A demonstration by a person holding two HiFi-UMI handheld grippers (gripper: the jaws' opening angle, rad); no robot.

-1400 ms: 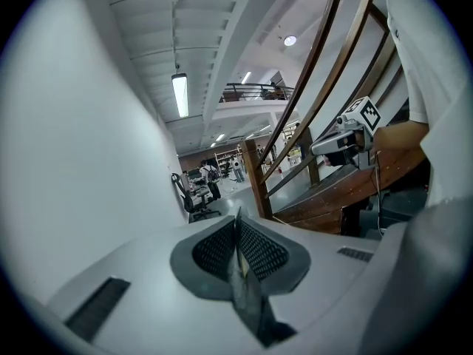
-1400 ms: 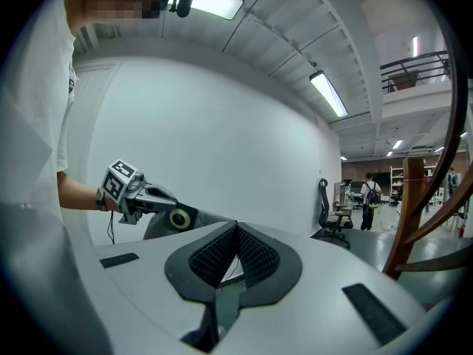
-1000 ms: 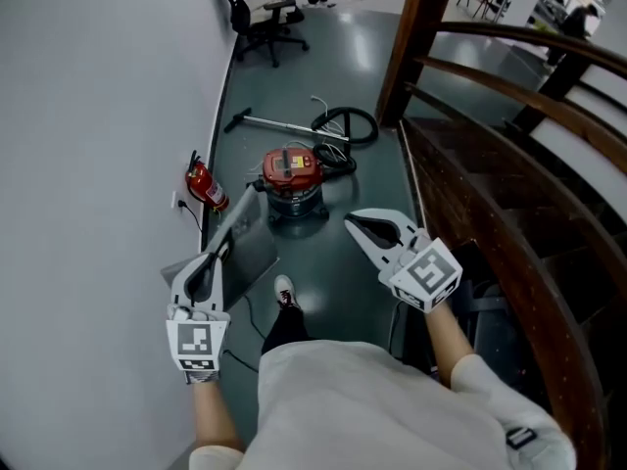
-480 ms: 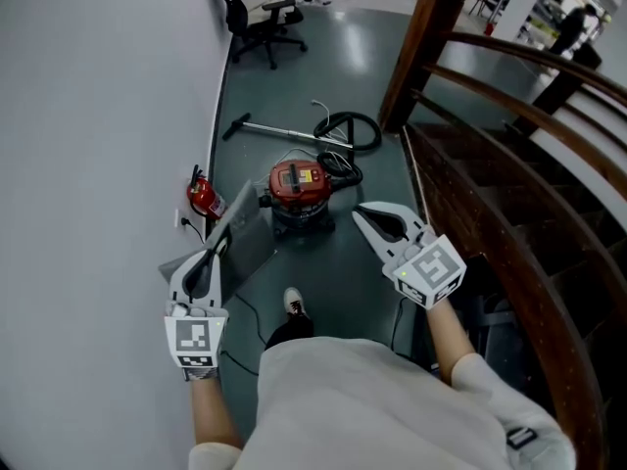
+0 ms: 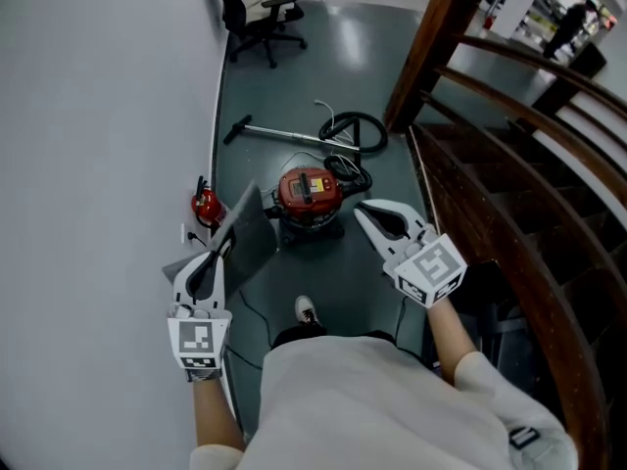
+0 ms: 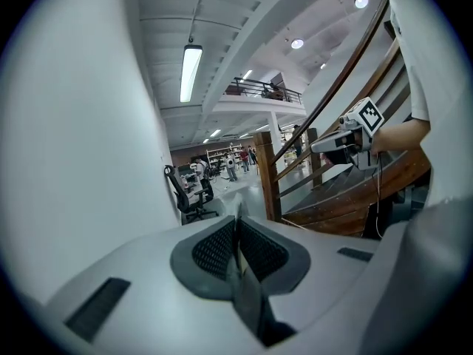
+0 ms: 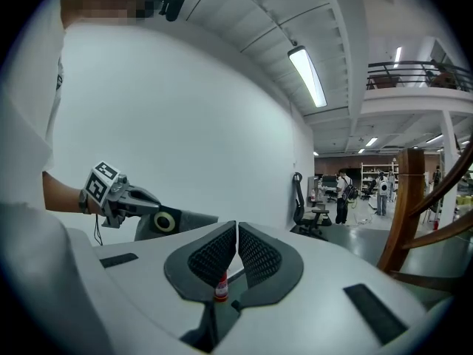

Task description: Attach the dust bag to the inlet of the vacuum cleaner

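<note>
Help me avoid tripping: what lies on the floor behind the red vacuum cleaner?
A coiled black hose and a metal wand lie behind the vacuum cleaner; farther back stands an office chair. The floor directly behind its body is hidden.

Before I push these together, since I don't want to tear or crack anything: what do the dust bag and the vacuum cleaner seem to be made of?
The dust bag looks like matte grey paper or fleece; it stands out flat and stiff from the left claw. The vacuum cleaner has a glossy red top, likely plastic by its sheen. Its dark lower part is too small to tell.
</note>
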